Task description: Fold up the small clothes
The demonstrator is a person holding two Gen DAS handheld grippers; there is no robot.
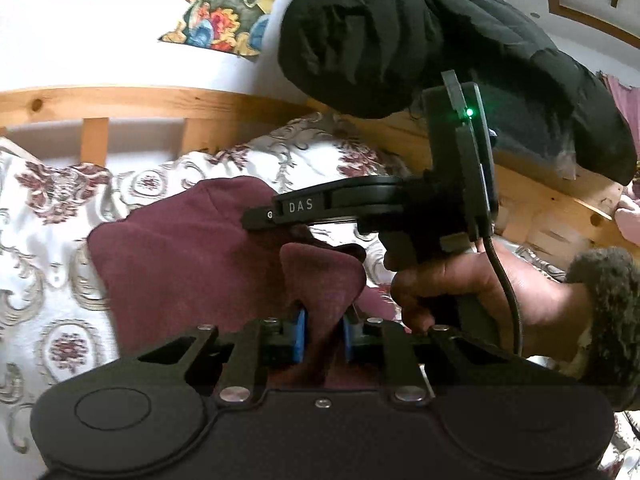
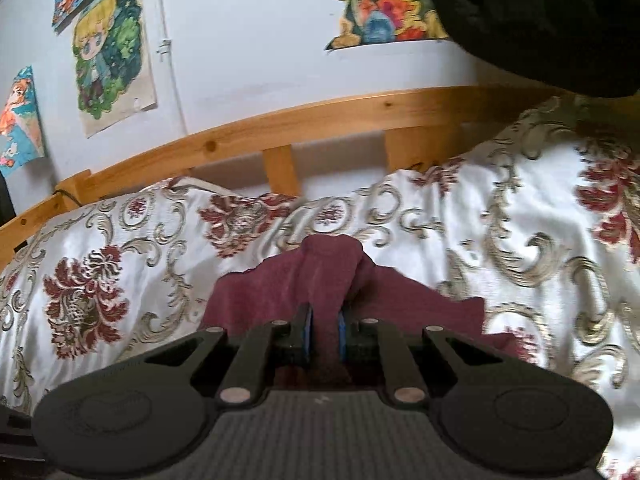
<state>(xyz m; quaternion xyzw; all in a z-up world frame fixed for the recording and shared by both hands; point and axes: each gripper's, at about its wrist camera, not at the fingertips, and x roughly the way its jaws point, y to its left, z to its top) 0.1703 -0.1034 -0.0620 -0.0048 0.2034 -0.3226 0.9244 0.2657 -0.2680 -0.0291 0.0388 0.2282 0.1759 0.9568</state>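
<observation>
A small maroon garment (image 1: 180,264) lies on a floral bedspread (image 1: 52,208), one edge lifted. My left gripper (image 1: 324,332) is shut on a bunched fold of it between its blue pads (image 1: 299,334). In the left wrist view my right gripper (image 1: 260,216) shows side-on in a person's hand (image 1: 460,292), its tip over the garment's far part. The right wrist view has the right gripper (image 2: 325,334) shut on a raised ridge of the same maroon garment (image 2: 256,296), which spreads flat to both sides on the bedspread (image 2: 500,216).
A wooden bed rail (image 2: 304,120) runs along the far side of the bed, against a white wall with cartoon posters (image 2: 112,56). A black padded jacket (image 1: 420,32) hangs over the rail at the right. A fur-trimmed sleeve (image 1: 604,312) covers the person's wrist.
</observation>
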